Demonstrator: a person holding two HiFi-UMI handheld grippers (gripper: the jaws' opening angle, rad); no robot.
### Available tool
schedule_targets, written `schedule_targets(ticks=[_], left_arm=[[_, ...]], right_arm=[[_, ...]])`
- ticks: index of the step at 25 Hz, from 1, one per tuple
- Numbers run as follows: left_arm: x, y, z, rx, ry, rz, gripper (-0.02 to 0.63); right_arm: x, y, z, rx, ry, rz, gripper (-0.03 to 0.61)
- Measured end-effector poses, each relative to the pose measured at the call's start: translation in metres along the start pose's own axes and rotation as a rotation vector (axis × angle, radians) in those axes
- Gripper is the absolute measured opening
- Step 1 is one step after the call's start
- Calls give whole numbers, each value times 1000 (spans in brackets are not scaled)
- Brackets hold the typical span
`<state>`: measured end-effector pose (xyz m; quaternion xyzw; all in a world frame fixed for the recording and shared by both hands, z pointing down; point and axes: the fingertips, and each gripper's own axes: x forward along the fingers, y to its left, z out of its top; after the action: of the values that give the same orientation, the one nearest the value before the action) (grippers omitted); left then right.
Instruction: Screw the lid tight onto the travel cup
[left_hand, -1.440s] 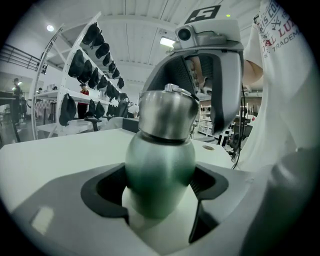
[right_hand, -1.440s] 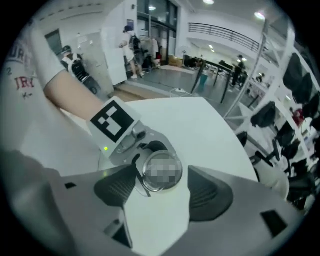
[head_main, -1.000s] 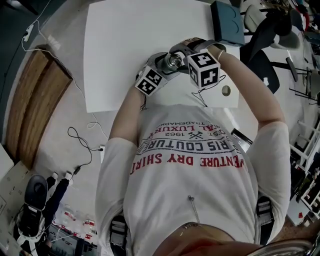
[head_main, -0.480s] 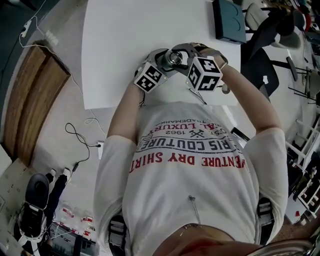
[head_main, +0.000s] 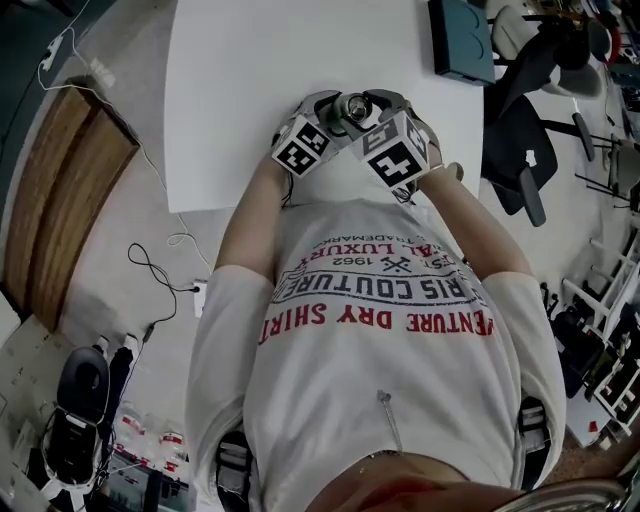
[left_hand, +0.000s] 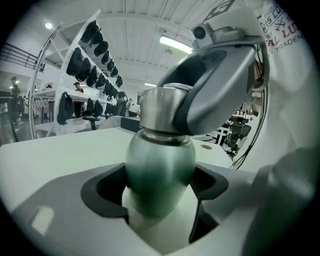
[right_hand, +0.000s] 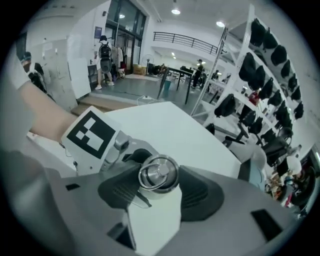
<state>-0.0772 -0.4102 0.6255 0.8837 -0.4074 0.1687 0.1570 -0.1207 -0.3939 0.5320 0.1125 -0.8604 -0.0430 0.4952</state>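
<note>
Over the near edge of the white rectangular table (head_main: 250, 90), just in front of your chest, your two grippers meet around the round-bellied green metal travel cup (left_hand: 160, 165). Your left gripper (left_hand: 159, 189) has the cup's body clamped between its dark pads, one pad pressed against each flank, the jaws standing wide because the belly is broad. The cup stands upright in that grip, neck upward; its base is hidden, so you cannot tell from any view whether it rests on the table. On the neck sits the brushed steel lid (right_hand: 158, 174), a short cylinder with a ringed top and a small knob at its centre. Your right gripper (right_hand: 160, 189) comes down onto it steeply from above. Its jaws have just been closing with the lid between them, and both ribbed dark pads now bear on the lid's rim, one on either side. In the left gripper view, the grey jaw of the right gripper wraps the lid's right side. In the head view, the two marker cubes sit close together, nearly touching, just on your side of the cup. A dark teal flat box (head_main: 462, 40) lies well apart, at the table's far right corner.
</note>
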Motion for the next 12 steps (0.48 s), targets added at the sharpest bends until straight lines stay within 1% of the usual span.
schedule_targets(ticks=[1,3,5,6,7,9,10,12], left_arm=[[1,0,0,1,-3,-1,391],[1,0,0,2,-6,-1,391],[1,0,1,2,-2,-1,391],[1,0,1,3,-2,-1,391],[2,0,0,2,-3,0,391],[3,0,1,0,-4,1,391],[3,0,1,-1,-4,1,391],[2,1,1,-4,-1,2,391]], right_arm=[[0,0,0,-8,-13,-22,249],[0,0,-2,-32,-40,-13,249],[1,4,-6,-79,-44,48,250],[2,7,-9,-104,-37,86,265],[1,9,-11,-122,-32,123,300],[-3,10,-13,-139,-23,192,304],[-6,9,-15,-160,-1,229,304],[-11,9,-22,-250,87,308,304]])
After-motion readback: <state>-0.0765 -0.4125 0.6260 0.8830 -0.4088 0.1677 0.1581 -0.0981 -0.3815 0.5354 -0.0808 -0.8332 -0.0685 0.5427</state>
